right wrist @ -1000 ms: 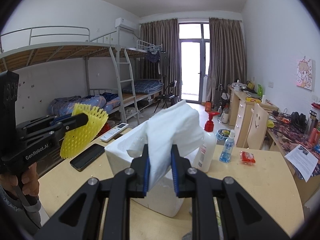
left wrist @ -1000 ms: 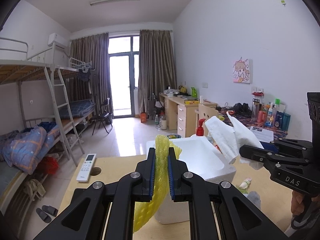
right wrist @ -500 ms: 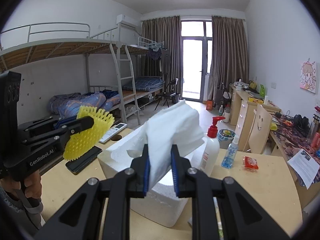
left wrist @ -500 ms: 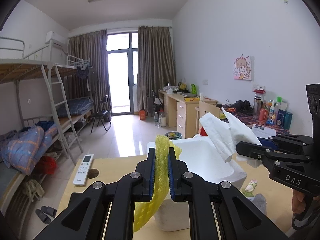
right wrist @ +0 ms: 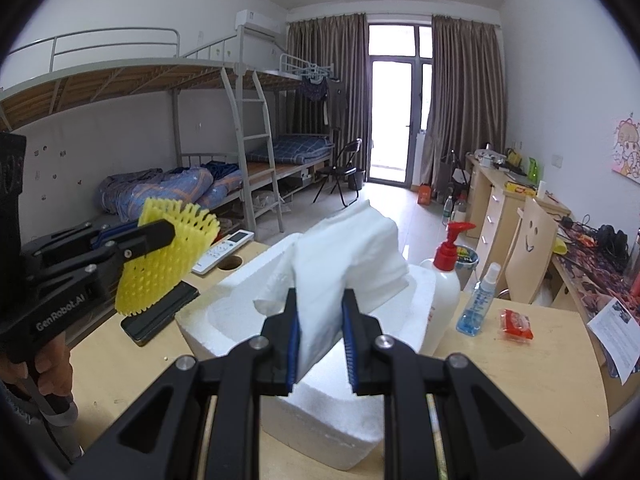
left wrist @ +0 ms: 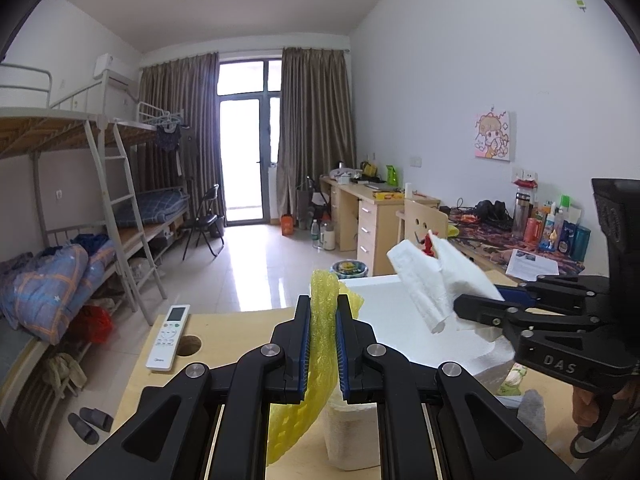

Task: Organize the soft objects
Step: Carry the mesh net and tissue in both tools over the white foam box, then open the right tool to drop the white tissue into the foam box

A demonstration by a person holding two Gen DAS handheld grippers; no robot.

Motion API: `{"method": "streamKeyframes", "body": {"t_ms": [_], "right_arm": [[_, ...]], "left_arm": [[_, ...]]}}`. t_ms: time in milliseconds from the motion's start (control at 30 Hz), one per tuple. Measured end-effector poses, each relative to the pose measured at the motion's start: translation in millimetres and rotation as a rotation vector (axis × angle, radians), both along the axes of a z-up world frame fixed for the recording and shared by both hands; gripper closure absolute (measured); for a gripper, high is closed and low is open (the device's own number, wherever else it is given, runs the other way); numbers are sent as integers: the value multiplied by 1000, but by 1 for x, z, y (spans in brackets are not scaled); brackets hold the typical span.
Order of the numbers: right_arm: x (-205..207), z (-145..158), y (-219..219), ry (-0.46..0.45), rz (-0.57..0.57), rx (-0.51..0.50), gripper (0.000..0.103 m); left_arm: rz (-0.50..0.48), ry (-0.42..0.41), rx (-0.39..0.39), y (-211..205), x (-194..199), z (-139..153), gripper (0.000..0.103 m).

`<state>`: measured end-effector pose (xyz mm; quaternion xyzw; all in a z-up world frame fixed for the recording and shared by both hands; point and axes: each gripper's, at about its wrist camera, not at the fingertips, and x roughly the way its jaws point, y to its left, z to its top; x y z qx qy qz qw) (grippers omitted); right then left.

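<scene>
Gripping the yellow net point(left wrist: 320, 344), your left gripper point(left wrist: 323, 346) holds it above the table point(left wrist: 224, 332), beside the foam box point(left wrist: 384, 316); your right gripper point(left wrist: 476, 312) hangs right of it. Right wrist view: your right gripper point(right wrist: 320, 344) pinches white tissue point(right wrist: 344, 264) over the box point(right wrist: 240, 312), with the net point(right wrist: 168, 256) at left.

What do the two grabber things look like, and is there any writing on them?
Both are black plastic, with angular fingers, silver round bolts and blue ribbed pads inside the tips. The left gripper says "GenRobot.AI" in grey letters on its side. The right gripper says "DAS". Each has a pistol-style handle, and a grey sleeve shows below the left one.
</scene>
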<state>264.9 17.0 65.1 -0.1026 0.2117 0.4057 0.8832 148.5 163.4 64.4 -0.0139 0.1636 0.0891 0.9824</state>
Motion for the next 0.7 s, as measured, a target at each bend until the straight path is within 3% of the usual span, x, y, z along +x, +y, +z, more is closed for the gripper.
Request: {"method": "streamKeyframes", "body": {"t_ms": [267, 333, 400, 467, 700], "right_arm": [[10, -4, 10, 43, 4, -15, 79], [11, -5, 13, 46, 2, -23, 66], [12, -6, 15, 46, -1, -30, 31], [12, -6, 13, 40, -13, -18, 20], [13, -2, 7, 40, -12, 0, 15]], "left_arm": [[3, 13, -6, 4, 6, -2, 91], [6, 14, -10, 5, 7, -2, 91], [10, 15, -11, 5, 7, -2, 91], [14, 15, -13, 5, 7, -2, 91], [21, 18, -8, 4, 8, -1, 91]]}}
